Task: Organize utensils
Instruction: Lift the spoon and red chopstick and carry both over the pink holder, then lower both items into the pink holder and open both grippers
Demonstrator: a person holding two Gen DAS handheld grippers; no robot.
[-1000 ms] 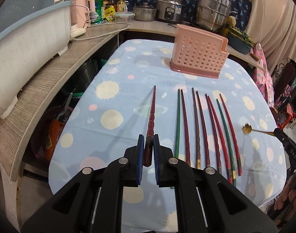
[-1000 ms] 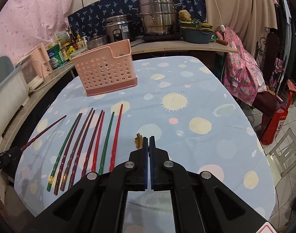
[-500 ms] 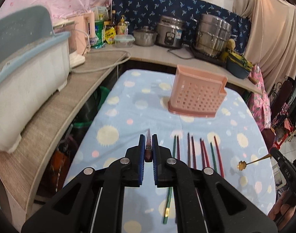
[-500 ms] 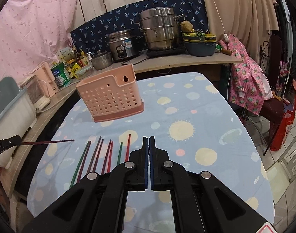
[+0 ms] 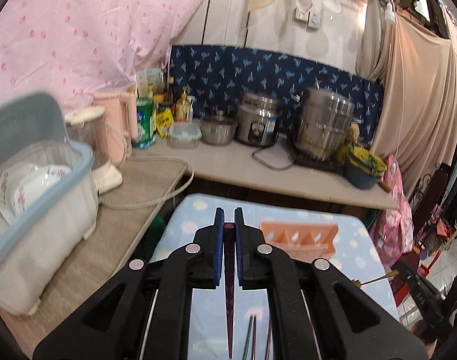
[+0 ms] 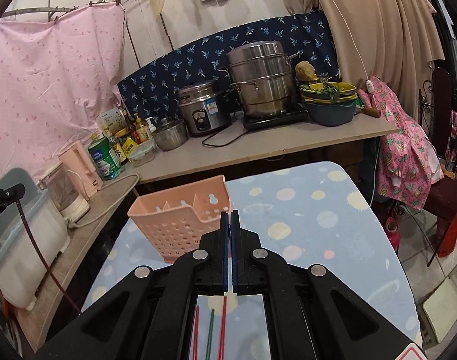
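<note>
My left gripper (image 5: 229, 213) is shut on the thick end of a dark red chopstick (image 5: 229, 285), which hangs tip-down above the table. In the right wrist view the same chopstick (image 6: 33, 240) dangles at the far left. The pink perforated holder (image 5: 299, 237) stands just ahead on the spotted cloth, its compartments showing from above. My right gripper (image 6: 230, 214) is shut, close behind the pink holder (image 6: 180, 219). From the left wrist view it (image 5: 398, 270) grips a small gold spoon (image 5: 374, 279). Several red and green chopsticks (image 6: 222, 324) lie on the cloth beneath.
A wooden counter (image 6: 258, 153) wraps the table's far and left sides with steel pots (image 6: 261, 78), a rice cooker (image 6: 203, 114), bottles and a kettle. A white dish bin (image 5: 33, 216) with plates sits at left. A chair draped in pink cloth (image 6: 408, 150) stands at right.
Both grippers have risen well off the table and toward the holder. The dark red chopstick left the cloth in the left gripper; the spoon rose with the right one.
</note>
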